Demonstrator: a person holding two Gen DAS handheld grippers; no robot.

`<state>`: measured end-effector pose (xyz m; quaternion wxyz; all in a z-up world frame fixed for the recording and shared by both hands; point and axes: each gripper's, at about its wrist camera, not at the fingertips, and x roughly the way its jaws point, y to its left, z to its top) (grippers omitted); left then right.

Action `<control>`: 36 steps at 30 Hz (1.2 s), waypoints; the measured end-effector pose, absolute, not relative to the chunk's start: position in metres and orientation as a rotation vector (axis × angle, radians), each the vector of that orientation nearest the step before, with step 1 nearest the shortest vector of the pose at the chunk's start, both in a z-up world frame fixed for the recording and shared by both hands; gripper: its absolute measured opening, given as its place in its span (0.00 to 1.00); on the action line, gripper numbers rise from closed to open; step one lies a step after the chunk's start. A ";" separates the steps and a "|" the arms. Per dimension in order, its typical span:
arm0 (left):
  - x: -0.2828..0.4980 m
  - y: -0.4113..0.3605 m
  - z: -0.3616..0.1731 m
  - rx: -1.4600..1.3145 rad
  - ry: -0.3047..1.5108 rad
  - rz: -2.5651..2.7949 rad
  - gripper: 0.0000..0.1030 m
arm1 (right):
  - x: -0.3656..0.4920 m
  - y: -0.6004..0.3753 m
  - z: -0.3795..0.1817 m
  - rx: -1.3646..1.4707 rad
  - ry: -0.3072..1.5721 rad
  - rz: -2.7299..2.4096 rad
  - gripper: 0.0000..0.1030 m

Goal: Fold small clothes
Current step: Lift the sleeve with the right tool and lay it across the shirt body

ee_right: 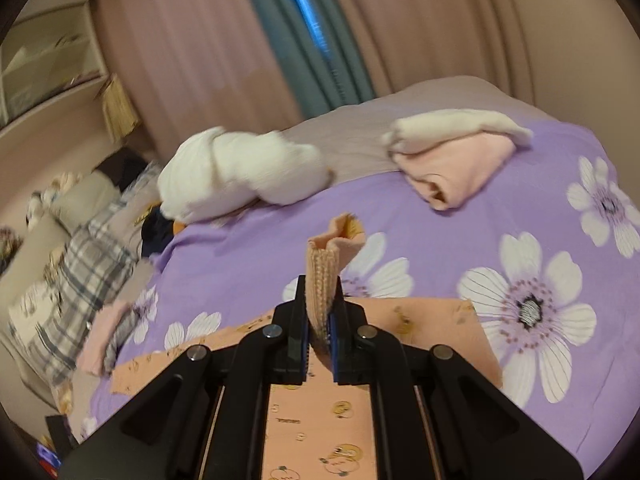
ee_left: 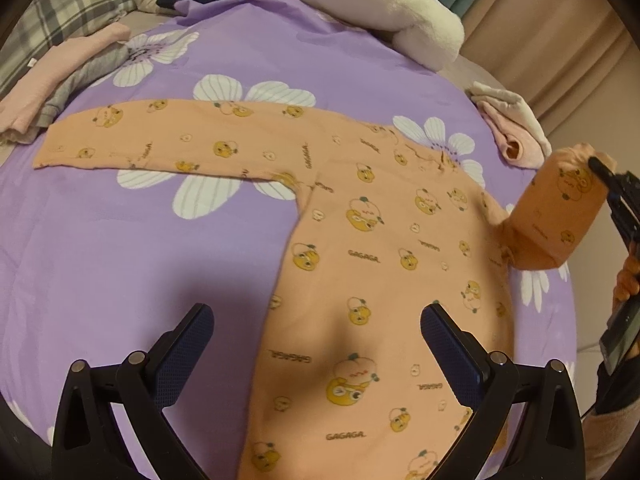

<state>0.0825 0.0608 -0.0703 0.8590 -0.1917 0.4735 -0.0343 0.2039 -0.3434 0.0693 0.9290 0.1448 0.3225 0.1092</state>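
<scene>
A peach long-sleeved child's top printed with yellow cartoon faces [ee_left: 372, 248] lies flat on a purple bedspread with large white flowers [ee_left: 120, 240], one sleeve stretched out to the far left. The left gripper [ee_left: 316, 356] hovers above the top's near hem, its fingers spread wide and holding nothing. The right gripper [ee_right: 320, 332] is clamped on the ribbed cuff of the other sleeve [ee_right: 322, 276], lifting it off the bedspread at the right.
</scene>
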 end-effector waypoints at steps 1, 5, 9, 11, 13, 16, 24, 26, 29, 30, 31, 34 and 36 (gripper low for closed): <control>0.083 0.063 -0.070 -0.404 0.994 -0.071 0.99 | 0.205 -0.334 0.070 0.281 0.662 0.228 0.08; 0.083 0.076 -0.069 -0.412 0.986 -0.063 0.99 | 0.211 -0.295 0.068 0.230 0.666 0.245 0.08; 0.083 0.088 -0.068 -0.423 0.976 -0.048 0.99 | 0.220 -0.270 0.066 0.200 0.667 0.236 0.08; 0.084 0.093 -0.068 -0.427 0.972 -0.043 0.99 | 0.224 -0.259 0.066 0.179 0.657 0.226 0.08; 0.085 0.098 -0.068 -0.431 0.971 -0.034 0.99 | 0.226 -0.243 0.058 0.156 0.663 0.239 0.08; 0.089 0.106 -0.069 -0.452 0.972 -0.033 0.99 | 0.225 -0.217 0.035 0.099 0.702 0.259 0.10; 0.111 0.116 -0.067 -0.520 0.957 -0.069 0.99 | 0.202 -0.145 -0.068 -0.119 0.932 0.366 0.43; 0.119 0.115 -0.072 -0.568 0.979 -0.115 0.99 | 0.193 -0.137 -0.084 -0.178 0.963 0.410 0.50; 0.131 0.109 -0.082 -0.657 1.014 -0.210 0.99 | 0.181 -0.144 -0.084 -0.162 0.973 0.500 0.53; 0.134 0.106 -0.084 -0.695 1.016 -0.263 0.99 | 0.178 -0.152 -0.080 -0.128 0.969 0.525 0.56; 0.136 0.103 -0.086 -0.723 1.017 -0.301 0.99 | 0.174 -0.165 -0.073 -0.075 0.959 0.551 0.58; 0.143 0.088 -0.088 -0.769 1.011 -0.390 0.99 | 0.164 -0.207 -0.058 0.082 0.922 0.580 0.66; 0.149 0.076 -0.093 -0.806 1.029 -0.448 0.99 | 0.155 -0.234 -0.056 0.161 0.913 0.538 0.67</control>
